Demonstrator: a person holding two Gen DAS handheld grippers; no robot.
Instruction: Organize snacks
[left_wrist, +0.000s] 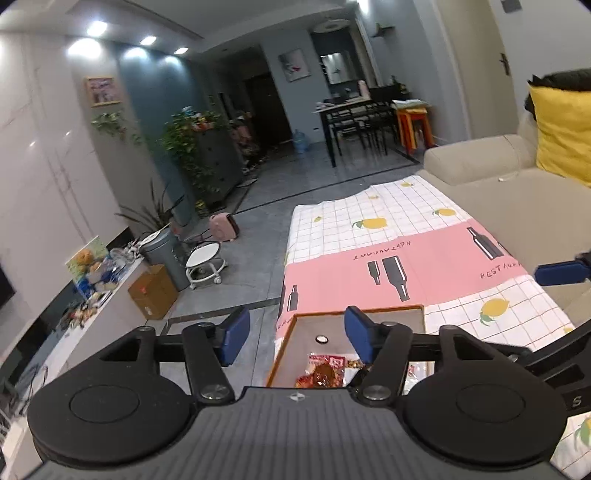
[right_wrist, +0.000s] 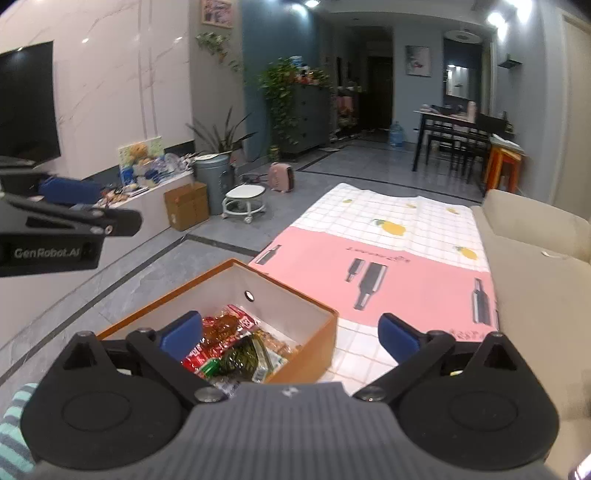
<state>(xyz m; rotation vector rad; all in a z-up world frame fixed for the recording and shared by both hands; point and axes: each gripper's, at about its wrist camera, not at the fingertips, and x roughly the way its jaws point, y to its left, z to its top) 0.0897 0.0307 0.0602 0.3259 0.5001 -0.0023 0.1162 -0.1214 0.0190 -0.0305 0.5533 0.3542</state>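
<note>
1. Right gripper: fingers spread wide, nothing between them; hangs above the near end of the box, snacks directly below and slightly left of centre.
2. Left gripper: fingers apart, empty; the box lies under its right finger, so this hand sits off to the box's left side.
3. Snack packets: red, orange and dark wrappers heaped in the box's near half.
4. Orange box: open-topped, on the tablecloth's near left corner, long axis running away from the grippers.
5. Tablecloth: pink and checked, bare of snacks beyond the box.

I can't see the snack packets whole; my left gripper's body hides their near ends.
</note>
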